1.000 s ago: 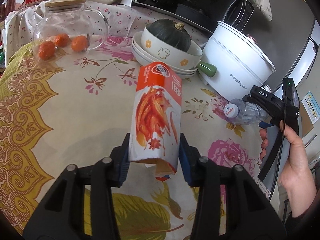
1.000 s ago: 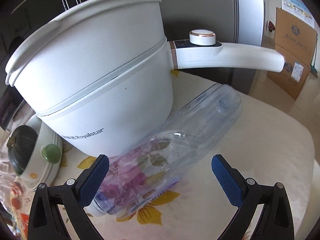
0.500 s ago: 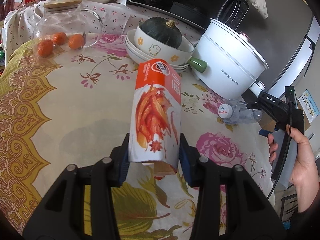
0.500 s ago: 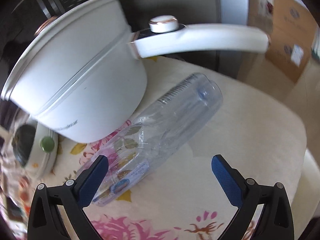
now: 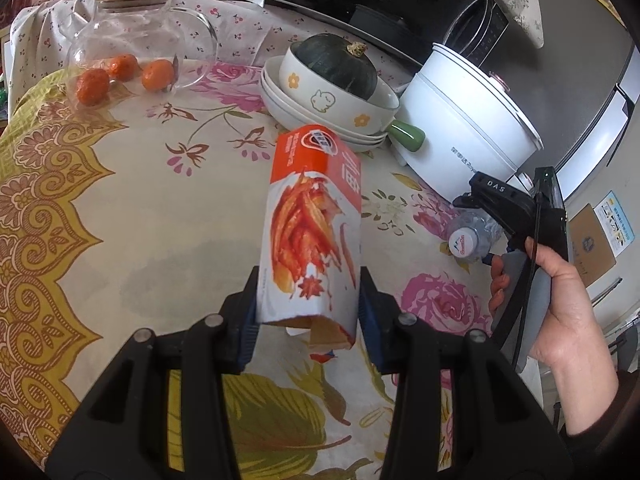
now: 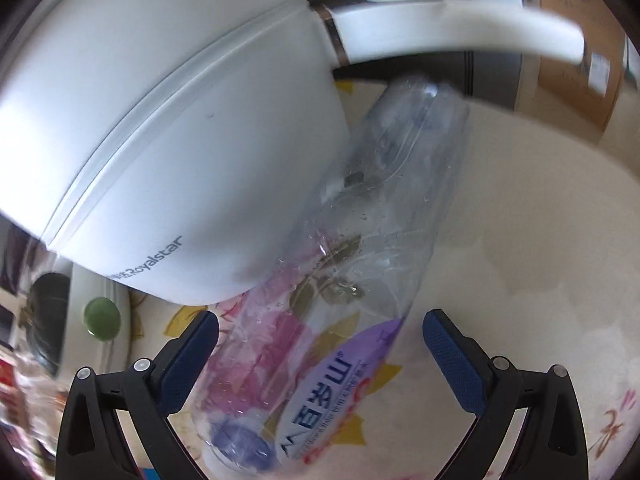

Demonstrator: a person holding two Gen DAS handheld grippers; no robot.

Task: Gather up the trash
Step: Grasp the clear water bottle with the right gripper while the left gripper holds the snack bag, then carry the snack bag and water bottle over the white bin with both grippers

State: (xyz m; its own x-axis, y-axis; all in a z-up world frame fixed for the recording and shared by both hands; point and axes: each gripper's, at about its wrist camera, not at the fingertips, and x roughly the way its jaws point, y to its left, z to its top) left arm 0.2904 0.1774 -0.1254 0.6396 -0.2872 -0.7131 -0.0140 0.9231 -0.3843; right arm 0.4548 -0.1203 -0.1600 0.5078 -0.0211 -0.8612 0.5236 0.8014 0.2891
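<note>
1. Left tongs [image 5: 308,304] are closed partway on an orange-and-white snack box [image 5: 314,228], their blue pads pressed to its two sides; the box stands up at centre frame above the floral desk [image 5: 132,216].
2. Right tongs [image 6: 320,344] are spread wide and grip nothing. A clear plastic bottle [image 6: 360,248] lies between their pads without touching either one.
3. That bottle rests on its side on the desk, running from lower centre of the right wrist view to upper right, its far end under the handle of the white electric pot [image 6: 172,128] and its flank against the pot's wall.
4. To do this pick well, I would bring the tongs down squarely over the labelled lower part, clear of the pot.
5. Close gently: thin empty plastic is likely to buckle or squirt out sideways.
6. Keep the snack box level meanwhile.
</note>
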